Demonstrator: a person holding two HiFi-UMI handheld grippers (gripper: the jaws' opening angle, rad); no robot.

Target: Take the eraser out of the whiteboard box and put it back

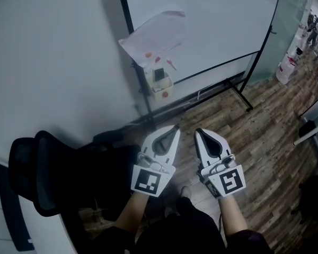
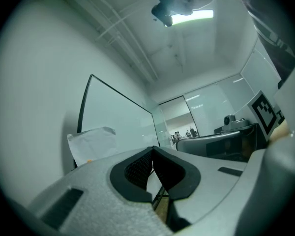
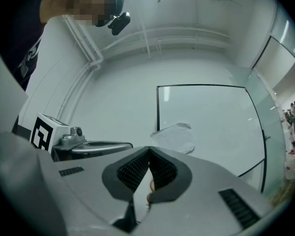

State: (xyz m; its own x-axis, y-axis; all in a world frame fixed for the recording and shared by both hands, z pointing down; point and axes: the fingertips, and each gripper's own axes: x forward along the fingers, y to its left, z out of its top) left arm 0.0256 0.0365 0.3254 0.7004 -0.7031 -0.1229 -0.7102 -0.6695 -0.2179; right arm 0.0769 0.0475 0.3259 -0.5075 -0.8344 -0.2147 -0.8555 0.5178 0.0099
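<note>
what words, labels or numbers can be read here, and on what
None readable.
Left hand-held gripper and right hand-held gripper: black-and-white square marker patterns, no letters.
Paper on the whiteboard: marks too blurred.
White container with a red patch, far right: too small.

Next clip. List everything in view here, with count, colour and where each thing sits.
whiteboard: one, white with black frame, on a stand by the wall
sheet: one, white, crumpled, draped over the whiteboard's lower left corner
box: one, pale, on the stand's left post under the sheet
eraser (probably): one, dark, standing in the box
chair: one, black, lower left
floor: brown, wood-patterned
left gripper: one, white, jaws shut, empty, pointing toward the board
right gripper: one, white, jaws shut, empty, beside the left
</note>
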